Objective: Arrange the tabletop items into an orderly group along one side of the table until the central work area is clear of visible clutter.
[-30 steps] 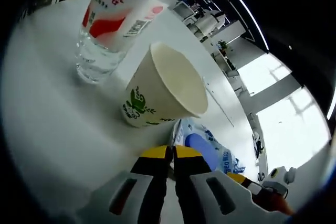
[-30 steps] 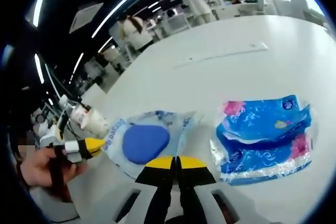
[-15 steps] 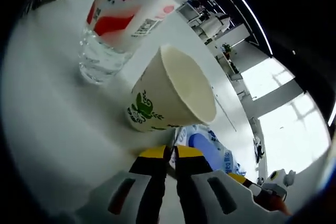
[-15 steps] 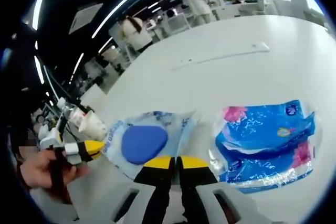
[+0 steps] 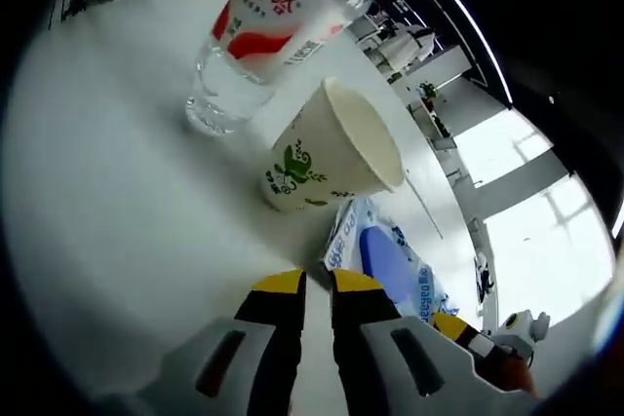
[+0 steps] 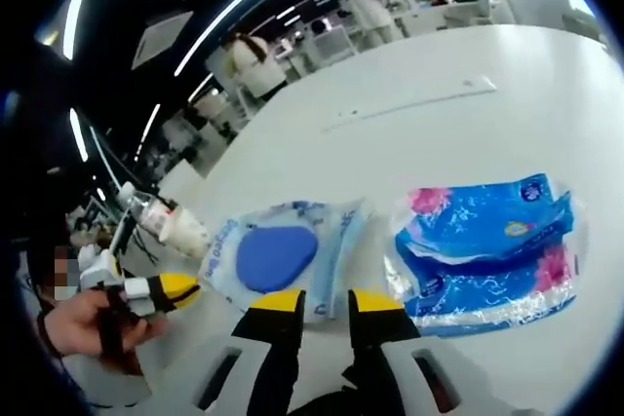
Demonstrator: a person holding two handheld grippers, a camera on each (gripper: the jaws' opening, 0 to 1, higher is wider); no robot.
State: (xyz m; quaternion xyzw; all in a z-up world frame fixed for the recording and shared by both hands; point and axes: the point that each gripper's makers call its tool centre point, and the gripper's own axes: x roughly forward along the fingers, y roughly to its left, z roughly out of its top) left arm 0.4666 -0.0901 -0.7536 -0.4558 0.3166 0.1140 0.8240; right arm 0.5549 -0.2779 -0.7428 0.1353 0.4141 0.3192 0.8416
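Note:
A clear water bottle [image 5: 244,56] with a red and white label stands on the white table [image 5: 107,202]. A paper cup [image 5: 331,158] with a green print stands next to it. Just ahead of my left gripper [image 5: 317,284] lies a clear packet holding a blue pad [image 5: 390,260]; the jaws stand slightly apart with nothing between them. My right gripper [image 6: 327,301] is open, and the near edge of the same packet [image 6: 278,255] reaches the gap between its jaws. A blue tissue pack [image 6: 483,250] lies to the right of it. The left gripper [image 6: 161,287], held by a hand [image 6: 83,323], shows at the left.
The bottle and cup [image 6: 175,226] stand close together near the table's side. The right gripper [image 5: 478,343] comes in at the lower right of the left gripper view. Desks and people stand far behind the table.
Both grippers have parted their jaws, the right one wider. The left gripper view has drawn back a little from the cup and bottle.

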